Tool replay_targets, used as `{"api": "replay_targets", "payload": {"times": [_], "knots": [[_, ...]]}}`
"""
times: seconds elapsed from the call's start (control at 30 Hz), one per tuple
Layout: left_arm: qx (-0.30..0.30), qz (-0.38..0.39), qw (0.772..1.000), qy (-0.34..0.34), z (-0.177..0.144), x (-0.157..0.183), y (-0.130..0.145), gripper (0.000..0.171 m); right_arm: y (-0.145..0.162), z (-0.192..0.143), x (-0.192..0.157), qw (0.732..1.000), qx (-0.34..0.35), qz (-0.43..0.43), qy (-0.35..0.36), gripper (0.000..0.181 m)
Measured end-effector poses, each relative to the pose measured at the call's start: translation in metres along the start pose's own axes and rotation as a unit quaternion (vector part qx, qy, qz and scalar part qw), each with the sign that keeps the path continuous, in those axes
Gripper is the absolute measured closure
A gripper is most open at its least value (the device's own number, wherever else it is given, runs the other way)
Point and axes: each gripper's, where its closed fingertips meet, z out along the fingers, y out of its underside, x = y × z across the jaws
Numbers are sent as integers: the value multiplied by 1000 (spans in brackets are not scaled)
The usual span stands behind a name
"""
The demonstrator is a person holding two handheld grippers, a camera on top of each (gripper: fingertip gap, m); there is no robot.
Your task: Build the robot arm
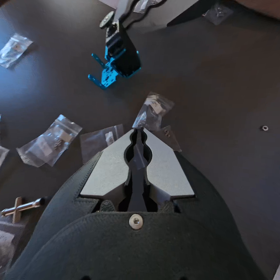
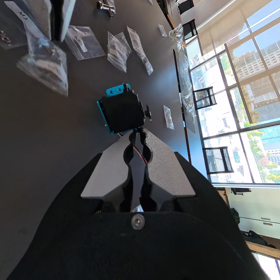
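My left gripper is shut on a small clear bag of dark screws. The bag sticks out past the fingertips and its edge runs back between the fingers. My right gripper is shut on the lower corner of a black servo in a blue metal bracket, and a red, white and black wire runs back between the fingers. In the left wrist view the servo and its blue bracket hang from the right gripper above the dark table. In the right wrist view the left gripper holds the bag at the upper left.
Several clear bags of small parts lie on the table. A metal cross-shaped wrench lies at the left and also shows in the right wrist view. A loose nut lies at the right. Big windows stand beyond the table's edge. Left tips to right tips: about 12 centimeters. The loose nut lies some 15 centimeters from my left tips, 25 centimeters from my right tips.
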Motion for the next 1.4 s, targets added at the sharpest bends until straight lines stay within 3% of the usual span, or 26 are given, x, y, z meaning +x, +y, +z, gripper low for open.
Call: {"api": "replay_targets", "payload": {"times": [0.23, 0.63, 0.77, 0.93, 1.4], "knots": [[31, 20, 999, -13, 14, 9, -19, 158, -1, 1, 1, 1000, 6, 3, -3, 177], [-15, 50, 999, -5, -3, 8, 5, 155, 0, 2, 1, 1000, 6, 2, -5, 177], [-6, 77, 997, 12, -4, 13, -7, 159, -1, 2, 1, 1000, 5, 0, -5, 177], [-76, 174, 982, 10, 4, 15, -10, 159, 0, 2, 1, 1000, 4, -2, -5, 177], [-159, 246, 954, 65, 9, 14, 2, 159, 1, 2, 1, 1000, 2, -7, -6, 177]]}}
